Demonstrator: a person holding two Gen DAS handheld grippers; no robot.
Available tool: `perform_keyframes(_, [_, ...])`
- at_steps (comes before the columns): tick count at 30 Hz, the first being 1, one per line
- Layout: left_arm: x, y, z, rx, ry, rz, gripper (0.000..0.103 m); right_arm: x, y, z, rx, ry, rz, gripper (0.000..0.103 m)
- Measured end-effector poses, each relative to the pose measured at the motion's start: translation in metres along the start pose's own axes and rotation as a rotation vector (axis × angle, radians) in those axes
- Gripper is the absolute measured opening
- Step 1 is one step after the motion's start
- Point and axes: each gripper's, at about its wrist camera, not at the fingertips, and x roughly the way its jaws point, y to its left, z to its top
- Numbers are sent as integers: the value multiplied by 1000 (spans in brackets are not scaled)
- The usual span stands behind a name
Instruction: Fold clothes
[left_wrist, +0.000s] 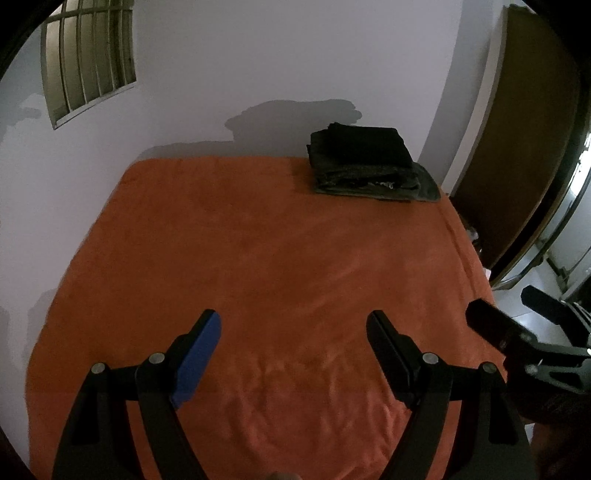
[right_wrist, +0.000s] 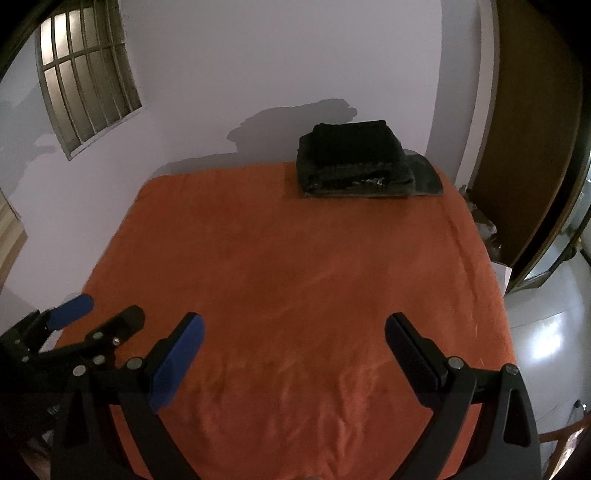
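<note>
Both my grippers — left (left_wrist: 293, 321), right (right_wrist: 294, 325) — gape, holding nothing; only the right view shows the floor glare; the folded dark clothes stack (right_wrist: 356, 160) lies long-side across the orange blanket (right_wrist: 288, 266).

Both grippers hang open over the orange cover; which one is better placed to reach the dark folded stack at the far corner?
Right, probably. The folded stack sits at the far right corner of the orange cover, on the side of the right gripper. The left gripper would have to cross over. Both are open and empty.

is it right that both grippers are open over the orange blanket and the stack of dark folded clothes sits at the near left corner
Not quite. The stack of dark folded clothes sits at the far right corner of the orange blanket, as the right wrist view shows. Both the left gripper and right gripper are indeed open.
</note>
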Motion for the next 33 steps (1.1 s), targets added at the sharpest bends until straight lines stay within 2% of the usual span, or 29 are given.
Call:
perform_keyframes(6, [4, 4, -1, 1, 13, 1, 82, 2, 4, -3, 8, 5, 37, 99])
perform_keyframes(13, [15, 13, -1, -5, 34, 19, 82, 26, -1, -6, 101, 35, 125, 99])
perform_keyframes(17, [25, 18, -3, -10, 53, 25, 82, 42, 1, -10, 85, 40, 109, 99])
perform_keyframes(22, [42, 19, -16, 18, 60, 103, 82, 52, 7, -19, 21, 43, 70, 99])
perform_keyframes(27, [56, 18, -26, 8, 107, 47, 82, 60, 14, -31, 2, 75, 72, 99])
perform_keyframes(33, [51, 24, -26, -19, 79, 21, 82, 59, 17, -33, -13, 71, 49, 99])
